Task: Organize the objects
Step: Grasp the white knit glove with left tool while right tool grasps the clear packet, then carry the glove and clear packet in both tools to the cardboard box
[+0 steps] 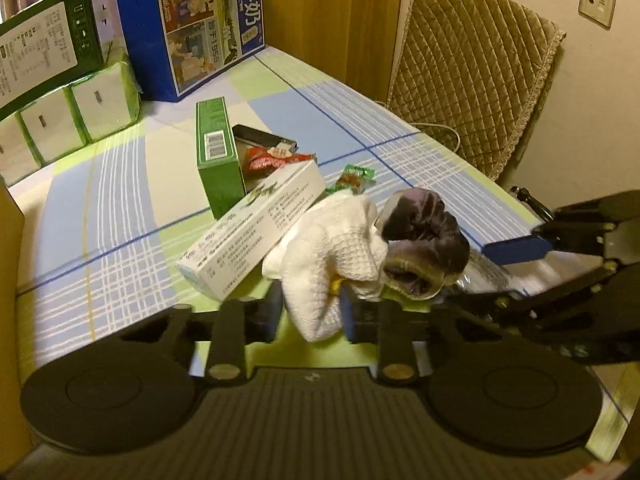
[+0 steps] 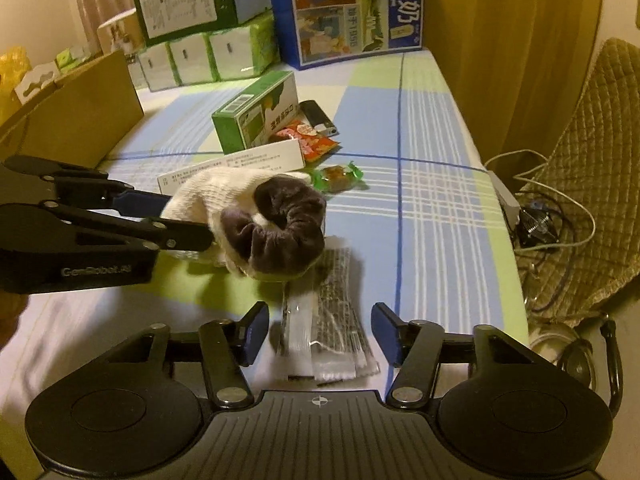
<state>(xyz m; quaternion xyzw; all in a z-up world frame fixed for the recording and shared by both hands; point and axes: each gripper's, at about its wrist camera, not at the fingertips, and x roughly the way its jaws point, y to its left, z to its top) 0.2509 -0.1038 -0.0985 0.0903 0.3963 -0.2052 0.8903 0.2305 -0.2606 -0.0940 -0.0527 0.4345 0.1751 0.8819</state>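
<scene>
The left tongs (image 1: 308,312) were clenched on the white sock (image 1: 332,240), a dark scrunchie (image 2: 276,228) riding on it just ahead. The right tongs (image 2: 320,336) stood released, straddling the clear packets (image 2: 328,344) on the worktop (image 2: 432,200). Better to lift the sock slowly, keeping it level, lest the scrunchie slip off.

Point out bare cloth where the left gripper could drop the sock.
Free: the wide strip between the green box and cardboard box, and cloth right of the green candy toward the table edge. Crowded: centre, around the white box, red snack packet and lighter.
</scene>
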